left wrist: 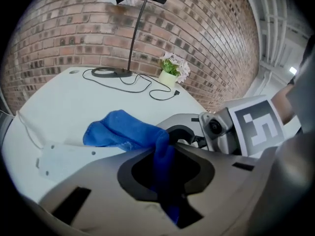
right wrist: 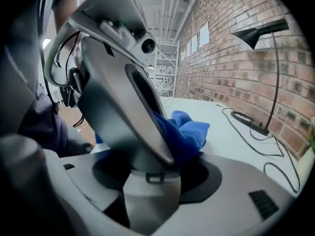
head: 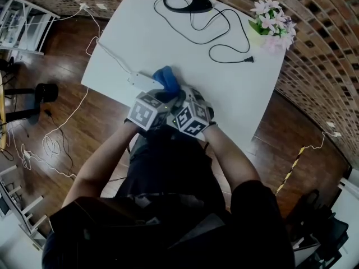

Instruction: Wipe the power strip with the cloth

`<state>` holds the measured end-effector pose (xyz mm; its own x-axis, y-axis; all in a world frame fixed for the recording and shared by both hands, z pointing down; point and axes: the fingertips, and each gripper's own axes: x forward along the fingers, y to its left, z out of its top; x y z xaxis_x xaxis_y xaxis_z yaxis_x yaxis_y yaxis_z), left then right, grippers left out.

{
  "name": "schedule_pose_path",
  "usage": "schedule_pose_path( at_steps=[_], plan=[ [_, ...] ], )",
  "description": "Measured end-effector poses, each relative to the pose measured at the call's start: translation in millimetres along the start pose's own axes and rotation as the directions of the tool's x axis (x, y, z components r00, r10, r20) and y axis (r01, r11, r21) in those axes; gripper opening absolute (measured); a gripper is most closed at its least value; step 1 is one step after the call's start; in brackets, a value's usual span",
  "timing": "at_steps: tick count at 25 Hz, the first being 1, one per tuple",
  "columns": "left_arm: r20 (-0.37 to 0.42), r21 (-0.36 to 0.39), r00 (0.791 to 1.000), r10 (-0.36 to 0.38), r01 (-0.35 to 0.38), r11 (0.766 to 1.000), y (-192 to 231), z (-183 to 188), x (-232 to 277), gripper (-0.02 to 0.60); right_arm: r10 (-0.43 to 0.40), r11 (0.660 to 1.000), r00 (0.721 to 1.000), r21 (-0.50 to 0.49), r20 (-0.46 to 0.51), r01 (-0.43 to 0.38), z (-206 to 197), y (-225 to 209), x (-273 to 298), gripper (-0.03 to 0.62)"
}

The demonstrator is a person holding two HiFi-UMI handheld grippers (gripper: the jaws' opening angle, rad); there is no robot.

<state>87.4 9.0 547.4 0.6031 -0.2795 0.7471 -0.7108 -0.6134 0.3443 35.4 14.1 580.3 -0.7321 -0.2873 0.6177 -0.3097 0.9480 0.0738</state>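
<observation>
1. Two grippers meet over the near edge of a white table (head: 168,38), their marker cubes side by side in the head view
2. Left gripper (left wrist: 165,154): jaws nearly together, clamped on a blue cloth (left wrist: 120,129); one fold runs down between the pads and the rest bunches out past the tips
3. That bunch lies on the white strip (left wrist: 64,156) and covers its right part; the strip's left end shows bare, flat on the table near the left near corner
4. A thin white cord (head: 112,58) leaves the strip's left end, runs up along the table's left edge and drops to the wooden floor (head: 61,83)
5. Right gripper (right wrist: 150,178): jaws set wide, with a pale block standing between them; it looks to be the strip's near end, gripped, though the left gripper crowds this view so closely that I cannot be sure
6. In the right gripper view the left gripper fills the upper left, tilted, and the cloth bulges out from under it on the right
7. In the left gripper view the right gripper sits just beside it on the right, its curved jaw close to the cloth
8. On the far side of the table stand a black lamp (head: 188,3), with its black lead (head: 224,35) looping to a loose plug (head: 249,59), and pale flowers (head: 272,20) at the right corner, all well apart from the strip
9. Brick wall rises behind the table
</observation>
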Motion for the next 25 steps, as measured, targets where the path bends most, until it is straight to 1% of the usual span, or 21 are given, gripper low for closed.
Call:
schedule_pose_path(
  at_steps=[1,5,10,12,14,15,18,20,24,25],
  plan=[
    [-0.009,0.002,1.000,-0.009,0.009,1.000,-4.1,0.1,0.9,0.066,0.001,1.000,1.000,0.001,0.000,-0.001,-0.3,0.3,-0.3,0.281],
    [-0.013,0.064,1.000,0.014,-0.014,0.998,-4.5,0.4,3.7,0.066,0.002,1.000,1.000,0.002,-0.002,-0.002,-1.1,-0.2,-0.9,0.282],
    [-0.010,0.095,1.000,0.005,-0.004,0.995,-2.2,-0.5,3.7,0.064,0.005,1.000,1.000,0.009,-0.004,-0.005,0.9,-0.6,0.8,0.281],
    [-0.008,0.135,1.000,0.011,-0.010,0.991,-3.8,0.3,4.8,0.063,0.011,1.000,1.000,0.015,-0.010,-0.011,-0.3,0.1,0.1,0.279],
    [0.000,0.171,0.999,0.036,-0.036,0.985,0.0,-0.4,5.0,0.063,0.015,1.000,1.000,0.019,-0.014,-0.015,-0.5,0.3,-0.2,0.279],
    [0.008,0.173,0.999,0.041,-0.041,0.984,1.4,-0.6,4.6,0.063,0.014,1.000,1.000,0.019,-0.013,-0.014,0.1,-0.2,0.0,0.279],
    [0.028,0.164,0.999,0.021,-0.025,0.986,-1.8,1.6,3.8,0.062,0.010,1.000,1.000,0.015,-0.010,-0.010,0.6,-2.2,0.6,0.279],
    [0.037,0.163,0.998,0.046,-0.051,0.985,5.3,1.2,2.3,0.061,0.009,1.000,1.000,0.014,-0.010,-0.009,-0.2,-2.9,0.7,0.279],
    [0.091,0.155,0.991,0.102,-0.115,0.981,23.7,3.2,-7.0,0.061,0.011,1.000,1.000,0.012,-0.011,-0.011,-2.1,-3.5,0.2,0.279],
    [0.087,0.148,0.991,0.105,-0.117,0.982,28.2,2.2,-8.8,0.061,0.011,1.000,1.000,0.012,-0.011,-0.010,-2.6,-3.4,-0.1,0.279]
  ],
)
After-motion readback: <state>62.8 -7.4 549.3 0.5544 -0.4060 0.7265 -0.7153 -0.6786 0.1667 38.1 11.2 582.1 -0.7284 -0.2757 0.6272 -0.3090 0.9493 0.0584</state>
